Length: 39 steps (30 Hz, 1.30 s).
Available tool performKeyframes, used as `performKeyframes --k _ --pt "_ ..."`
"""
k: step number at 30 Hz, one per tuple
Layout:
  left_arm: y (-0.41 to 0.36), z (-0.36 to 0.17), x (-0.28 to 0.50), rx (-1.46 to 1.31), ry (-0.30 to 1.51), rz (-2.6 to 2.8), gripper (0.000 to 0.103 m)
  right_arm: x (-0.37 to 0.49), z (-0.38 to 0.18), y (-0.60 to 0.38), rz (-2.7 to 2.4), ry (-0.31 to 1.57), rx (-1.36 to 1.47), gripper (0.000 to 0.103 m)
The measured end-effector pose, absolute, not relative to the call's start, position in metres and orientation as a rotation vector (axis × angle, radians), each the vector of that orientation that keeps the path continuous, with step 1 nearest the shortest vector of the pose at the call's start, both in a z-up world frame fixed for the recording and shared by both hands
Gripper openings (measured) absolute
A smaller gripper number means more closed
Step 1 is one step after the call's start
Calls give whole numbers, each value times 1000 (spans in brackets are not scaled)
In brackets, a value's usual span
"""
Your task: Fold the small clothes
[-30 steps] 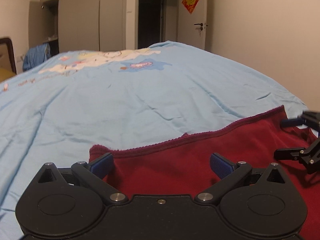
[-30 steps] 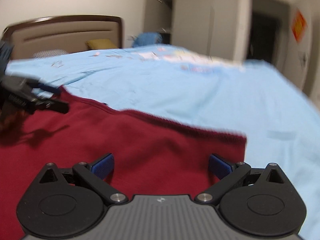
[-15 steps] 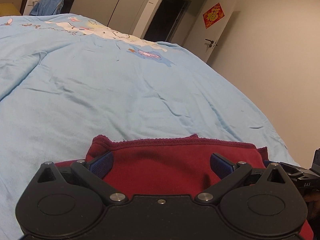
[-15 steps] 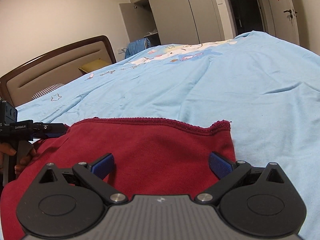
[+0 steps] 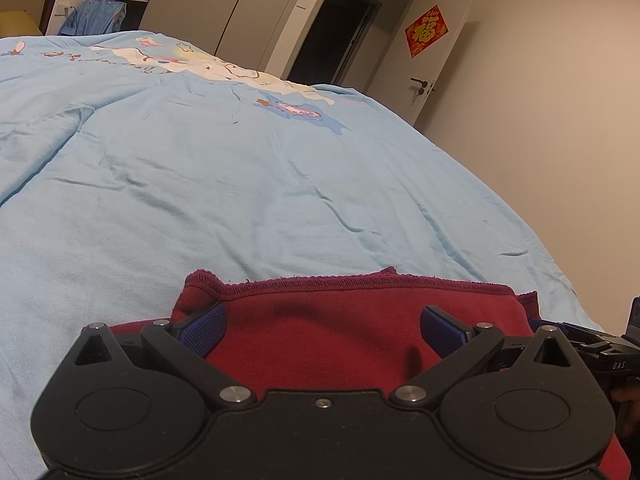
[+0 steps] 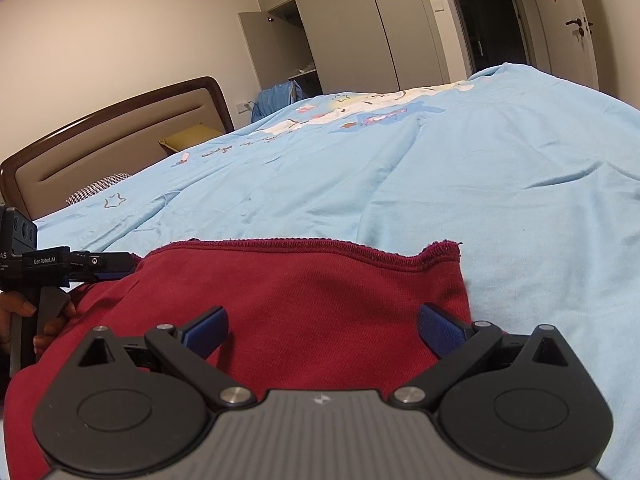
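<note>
Near the front edge of the bed (image 5: pixel 248 184), spread over the pale blue quilt (image 6: pixel 460 168): a dark red garment (image 5: pixel 332 332), lying flat with its stitched hem along the far side and both far corners slightly curled up. Left gripper (image 5: pixel 322 326) low over the garment's left half, jaws wide apart, blue pads flanking bare cloth and clamping nothing. Right gripper (image 6: pixel 323 326) likewise spread wide over the right half, close to the right-hand corner, nothing pinched. Seen from the right wrist, the left tool at the far left edge, a hand (image 6: pixel 24 320) wrapped around its handle. Probably positioned this way, one tool to each side and jaws ready, so as to take two matching points of the fabric and carry them over together for an even fold; no grasp made yet. Cloth thick and knitted in look, soft, a few shallow ripples across the middle, likely to sag and drag if lifted by one point only. No other clothing in view on the quilt.
</note>
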State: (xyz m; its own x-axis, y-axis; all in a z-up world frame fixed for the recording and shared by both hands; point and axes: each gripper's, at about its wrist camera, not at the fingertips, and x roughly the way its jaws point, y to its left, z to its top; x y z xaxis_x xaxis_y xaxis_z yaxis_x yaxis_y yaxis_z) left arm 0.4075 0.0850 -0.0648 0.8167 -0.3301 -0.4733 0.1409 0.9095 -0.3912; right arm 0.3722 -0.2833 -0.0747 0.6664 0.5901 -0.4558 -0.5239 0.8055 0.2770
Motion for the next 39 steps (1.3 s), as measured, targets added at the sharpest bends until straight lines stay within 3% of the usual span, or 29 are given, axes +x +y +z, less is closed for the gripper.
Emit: performKeyframes --k 16,27,39 --pt "87 -43 397 -370 585 -211 102 363 -57 -279 586 572 96 103" --pt "91 5 287 -309 485 -35 102 268 -9 -245 489 392 -12 103" --pt "95 -17 184 -406 508 139 102 182 -48 -163 312 184 -276 103"
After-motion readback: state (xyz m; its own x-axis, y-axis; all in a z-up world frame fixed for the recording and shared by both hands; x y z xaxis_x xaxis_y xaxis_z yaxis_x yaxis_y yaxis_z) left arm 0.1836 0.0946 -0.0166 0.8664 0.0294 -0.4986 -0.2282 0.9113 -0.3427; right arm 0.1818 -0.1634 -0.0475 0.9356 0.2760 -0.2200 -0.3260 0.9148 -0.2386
